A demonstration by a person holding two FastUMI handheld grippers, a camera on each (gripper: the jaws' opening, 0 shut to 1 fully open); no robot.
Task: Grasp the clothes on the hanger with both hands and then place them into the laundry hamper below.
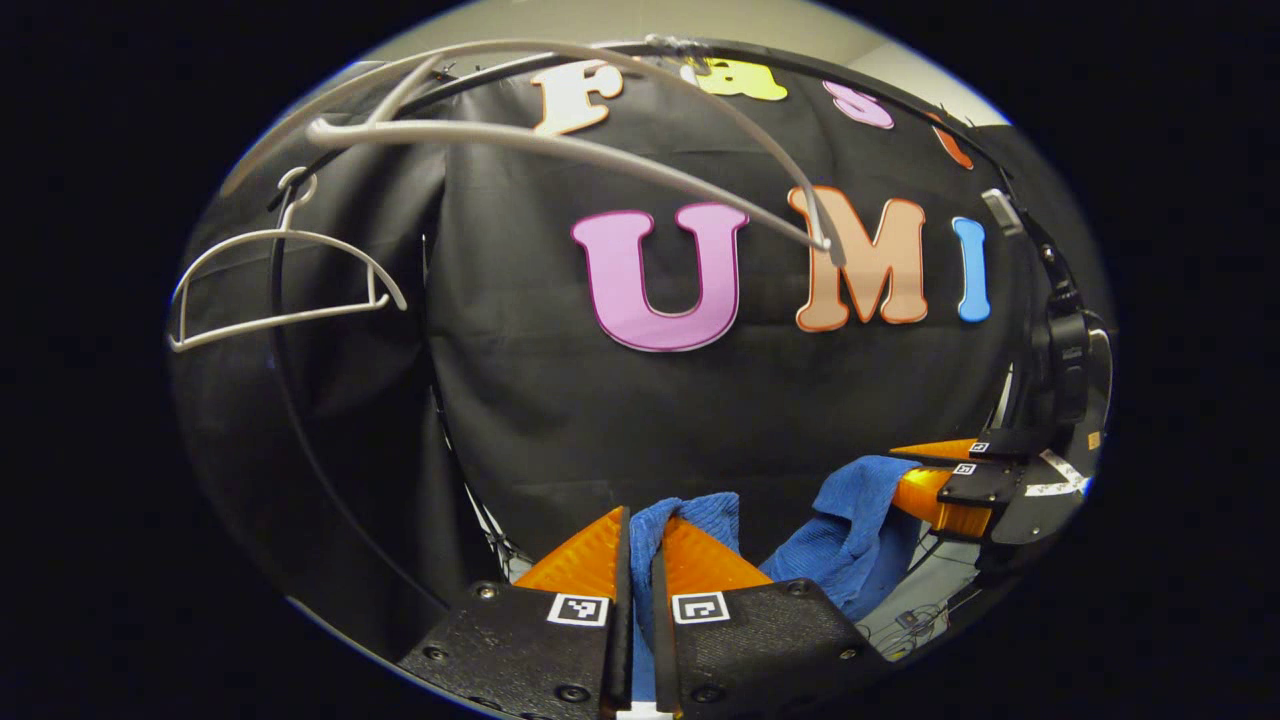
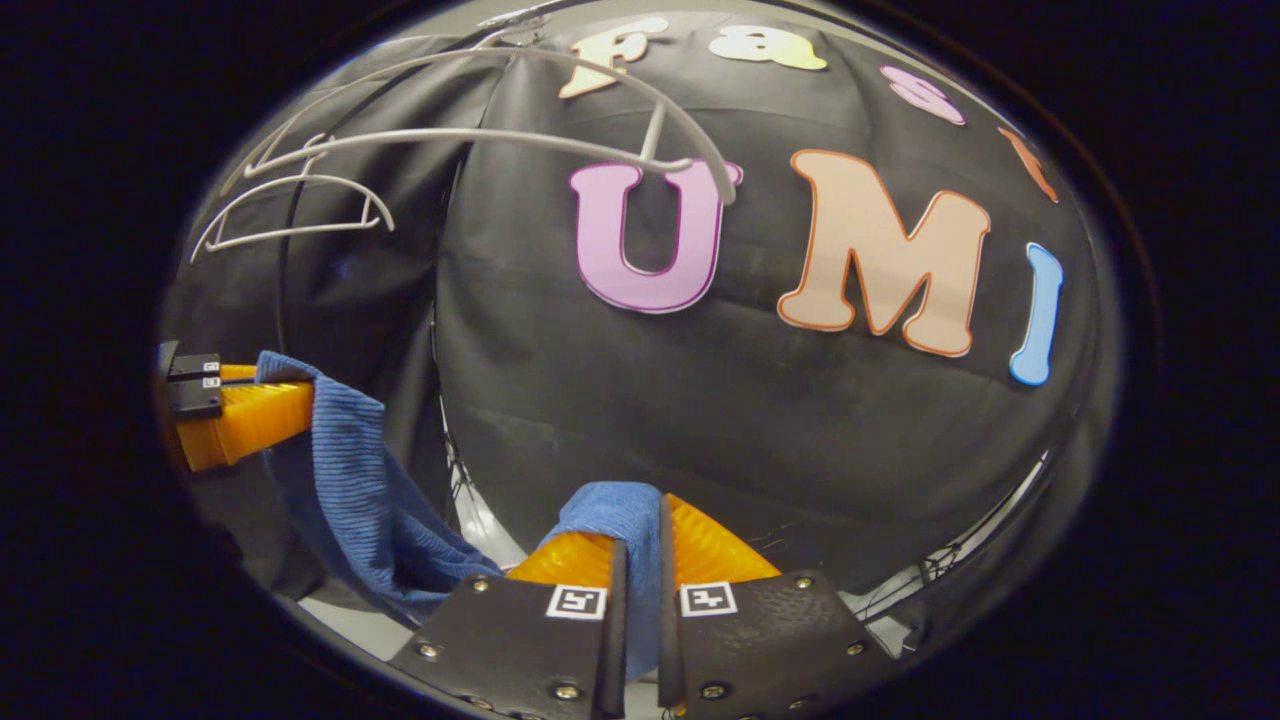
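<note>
A staged recording booth rather than a lived-in home. A creased black cloth backdrop [image 1: 700, 420] hangs as the wall, carried on a thin curved black rail [image 1: 850, 80] that arcs overhead. Two bare, pale plastic clothes hangers dangle from that rail, one close [image 1: 560, 140] and one farther off [image 1: 285, 290]. Above the cloth, a strip of plain beige room wall [image 1: 640, 22] shows.

text: none readable | marks: small black-and-white square code tags [image 1: 578, 609] on the gripper bodies, patterns only, no words or numbers | labels: none legible
</note>
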